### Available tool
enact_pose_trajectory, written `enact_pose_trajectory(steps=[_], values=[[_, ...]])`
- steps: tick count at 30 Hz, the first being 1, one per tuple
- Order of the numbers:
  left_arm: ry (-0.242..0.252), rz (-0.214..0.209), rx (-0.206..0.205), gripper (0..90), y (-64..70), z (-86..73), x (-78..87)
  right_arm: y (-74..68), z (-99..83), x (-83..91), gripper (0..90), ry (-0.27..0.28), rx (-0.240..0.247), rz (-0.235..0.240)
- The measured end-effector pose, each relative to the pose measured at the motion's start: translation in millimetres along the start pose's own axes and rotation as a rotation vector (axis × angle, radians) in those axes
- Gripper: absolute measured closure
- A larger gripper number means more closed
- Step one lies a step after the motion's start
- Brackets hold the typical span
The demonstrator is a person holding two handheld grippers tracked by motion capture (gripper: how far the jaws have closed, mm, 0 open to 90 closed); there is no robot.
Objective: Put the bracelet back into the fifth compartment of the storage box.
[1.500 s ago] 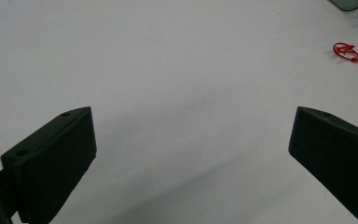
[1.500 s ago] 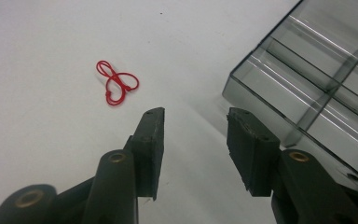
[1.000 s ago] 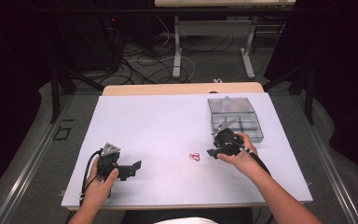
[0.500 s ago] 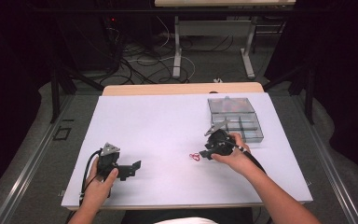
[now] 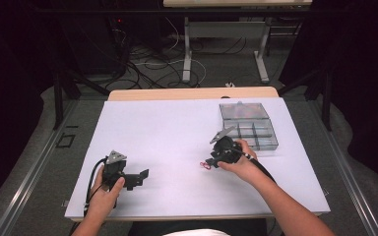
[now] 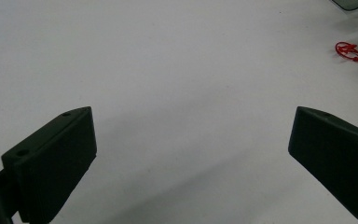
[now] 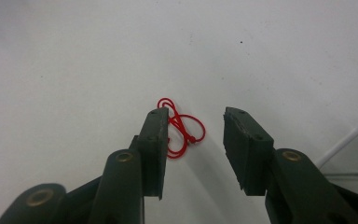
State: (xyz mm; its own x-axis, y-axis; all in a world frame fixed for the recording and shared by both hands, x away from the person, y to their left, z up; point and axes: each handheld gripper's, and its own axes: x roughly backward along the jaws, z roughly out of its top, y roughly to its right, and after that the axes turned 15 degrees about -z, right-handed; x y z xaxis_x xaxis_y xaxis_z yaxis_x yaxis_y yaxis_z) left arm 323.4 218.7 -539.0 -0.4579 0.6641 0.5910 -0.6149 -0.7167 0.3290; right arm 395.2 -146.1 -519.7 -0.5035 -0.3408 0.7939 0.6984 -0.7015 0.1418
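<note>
**Right gripper over red string, jaws part open, nothing held**

The red string [image 7: 182,133], a small knotted loop, lies flat on the white table [image 5: 167,132], just left of the right gripper [image 5: 210,162] in the high view and near the clear box [image 5: 248,127], which sits farther right and back. In the right gripper view the loop sits at the tip of the left-hand jaw, partly hidden behind it, not centred in the gap. Whether that jaw touches the string I can't tell. The loop's long axis runs slantwise across the gap. Jaws are moderately open and empty. My read: a small shift toward the loop is needed before closing. The left gripper [image 5: 142,174] rests well apart at the near left, jaws spread wide, holding nothing; the string shows far off at its view's top right [image 6: 350,51].
</note>
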Motion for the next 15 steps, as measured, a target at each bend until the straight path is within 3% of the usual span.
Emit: enact_pose_trajectory(steps=[15], values=[[-0.001,0.002,0.001,0.8,-0.8,-0.1,0.2,-6.6,4.7,-12.4,63.4,-0.037,-0.024,0.022]])
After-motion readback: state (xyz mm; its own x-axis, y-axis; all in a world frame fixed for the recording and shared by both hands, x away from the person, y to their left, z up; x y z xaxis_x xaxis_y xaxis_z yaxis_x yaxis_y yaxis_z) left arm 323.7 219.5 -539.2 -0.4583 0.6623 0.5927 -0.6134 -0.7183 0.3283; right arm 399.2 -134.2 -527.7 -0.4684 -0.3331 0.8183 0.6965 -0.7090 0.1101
